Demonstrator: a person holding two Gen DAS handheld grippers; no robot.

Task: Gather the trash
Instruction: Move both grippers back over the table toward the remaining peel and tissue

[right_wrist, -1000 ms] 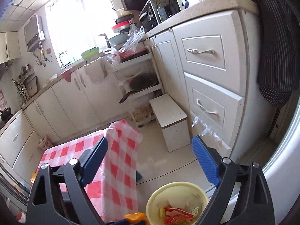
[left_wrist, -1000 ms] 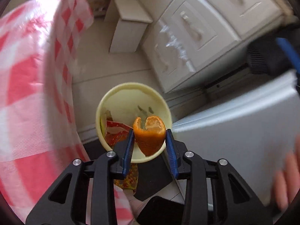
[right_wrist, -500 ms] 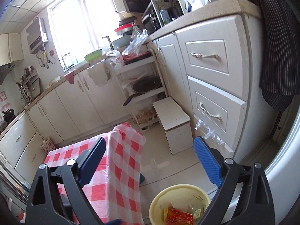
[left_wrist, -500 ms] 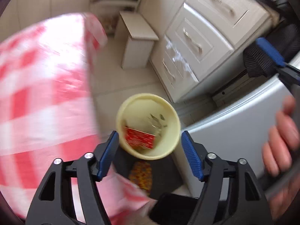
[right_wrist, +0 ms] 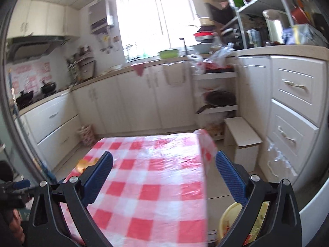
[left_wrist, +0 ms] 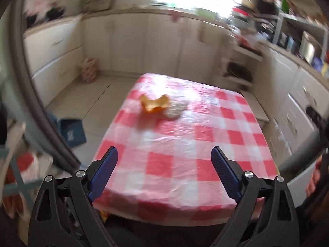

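Observation:
An orange peel (left_wrist: pixel 155 103) and a crumpled white wad (left_wrist: pixel 176 109) lie together on the far left part of the red-and-white checked table (left_wrist: pixel 185 144). My left gripper (left_wrist: pixel 164 160) hovers over the table's near edge, its jaws opening wide with nothing between them. My right gripper (right_wrist: pixel 164 164) also stands over the table (right_wrist: pixel 148 175), jaws opening, nothing between them. The orange peel (right_wrist: pixel 85 162) peeks out behind its left finger. The yellow trash bin (right_wrist: pixel 226 224) stands on the floor at the lower right, partly hidden by the right finger.
White cabinets (right_wrist: pixel 133 98) line the far wall and drawers (right_wrist: pixel 294 107) the right side. A small white stool (right_wrist: pixel 242 138) stands past the table's right corner. A blue box (left_wrist: pixel 72 131) sits on the floor left of the table.
The left gripper let go of the orange peel over the yellow bin, opened, and swung up and round to face the table. The right gripper turned left toward the table.

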